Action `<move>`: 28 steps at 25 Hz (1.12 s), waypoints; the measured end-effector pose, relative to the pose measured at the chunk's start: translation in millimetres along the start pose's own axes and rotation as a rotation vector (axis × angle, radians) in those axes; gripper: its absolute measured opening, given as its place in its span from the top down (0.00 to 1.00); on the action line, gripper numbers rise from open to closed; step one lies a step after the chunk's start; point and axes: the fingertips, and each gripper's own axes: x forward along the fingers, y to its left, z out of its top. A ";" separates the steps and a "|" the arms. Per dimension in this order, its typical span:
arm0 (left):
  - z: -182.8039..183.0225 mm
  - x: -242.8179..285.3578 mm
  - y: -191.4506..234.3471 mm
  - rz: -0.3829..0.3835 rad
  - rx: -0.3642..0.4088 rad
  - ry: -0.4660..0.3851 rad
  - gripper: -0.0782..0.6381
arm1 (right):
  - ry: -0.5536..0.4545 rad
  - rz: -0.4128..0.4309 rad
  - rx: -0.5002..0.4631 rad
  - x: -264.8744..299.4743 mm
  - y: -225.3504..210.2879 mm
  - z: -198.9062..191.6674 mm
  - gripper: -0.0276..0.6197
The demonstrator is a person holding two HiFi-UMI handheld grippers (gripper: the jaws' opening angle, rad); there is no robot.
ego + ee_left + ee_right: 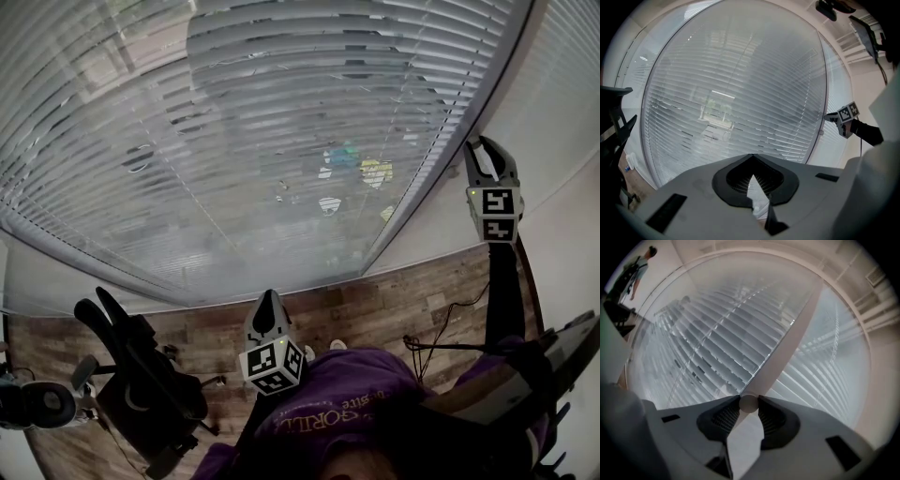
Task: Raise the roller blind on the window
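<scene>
- Blind (281, 141): slatted, hanging fully lowered over the window, slats reaching the bottom edge; no lift is visible yet.
- Right gripper (481, 146): held level at the blind's right edge, beside the pale frame post (786, 343). Its fingers (717, 420) are clamped on a small round pale knob (749, 402), seen end-on.
- Left gripper (269, 298): low, well apart from the blind, its fingers (736, 178) closed tip to tip on nothing.
- Step in hand, as judged: the control is gripped and raising has not started.
- Next move, as judged: work the knob in the raising direction with a firm grip, and check that the slats rise evenly.
</scene>
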 end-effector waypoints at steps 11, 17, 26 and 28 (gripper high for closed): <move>-3.8 0.7 -0.5 0.003 0.000 0.004 0.89 | -0.017 0.183 0.900 1.8 -10.4 -9.2 0.77; -3.2 1.2 -0.3 0.005 0.000 0.003 0.89 | -0.044 0.268 1.320 2.1 -13.1 -12.6 0.77; -3.5 4.2 -1.6 0.002 -0.001 0.006 0.89 | -0.082 0.346 1.913 4.2 -12.4 -20.5 0.77; -3.8 4.7 -1.2 0.005 -0.003 0.006 0.89 | -0.114 0.337 2.014 3.9 -12.2 -22.5 0.77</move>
